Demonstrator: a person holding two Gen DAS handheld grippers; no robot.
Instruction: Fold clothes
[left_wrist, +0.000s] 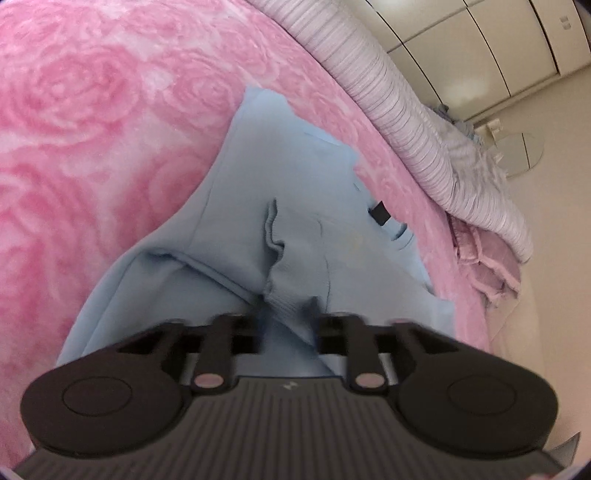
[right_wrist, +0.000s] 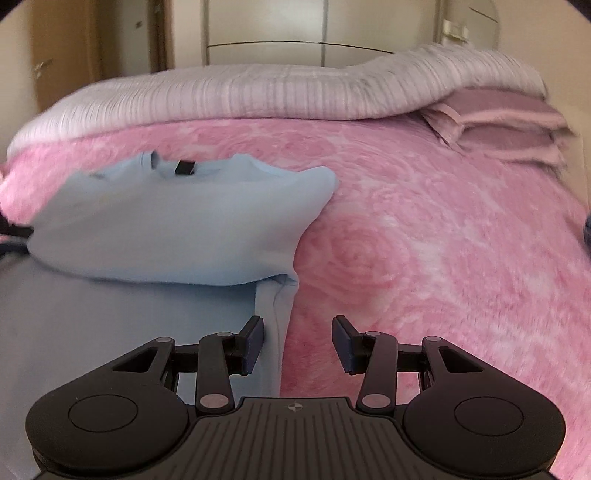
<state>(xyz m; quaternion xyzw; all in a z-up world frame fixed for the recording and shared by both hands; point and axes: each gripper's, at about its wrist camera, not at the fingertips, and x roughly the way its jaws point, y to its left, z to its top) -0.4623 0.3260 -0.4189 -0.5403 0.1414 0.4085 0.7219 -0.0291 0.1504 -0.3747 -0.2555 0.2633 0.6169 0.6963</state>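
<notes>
A light blue sweatshirt (left_wrist: 280, 192) lies on a pink rose-patterned blanket (left_wrist: 92, 110), with a black neck label (left_wrist: 378, 213). My left gripper (left_wrist: 286, 317) is shut on a ribbed edge of the sweatshirt and holds it bunched between the fingers. In the right wrist view the sweatshirt (right_wrist: 177, 214) lies partly folded over itself at the left, its collar and label (right_wrist: 184, 167) at the far side. My right gripper (right_wrist: 298, 345) is open and empty, hovering low over the sweatshirt's right edge and the blanket (right_wrist: 424, 240).
A striped grey-white duvet (right_wrist: 277, 92) is bunched along the bed's far side, with a folded pink blanket (right_wrist: 509, 125) at the right. Wardrobe doors (right_wrist: 266, 29) stand behind. The bed's edge and the pale floor (left_wrist: 554, 258) show at the right of the left wrist view.
</notes>
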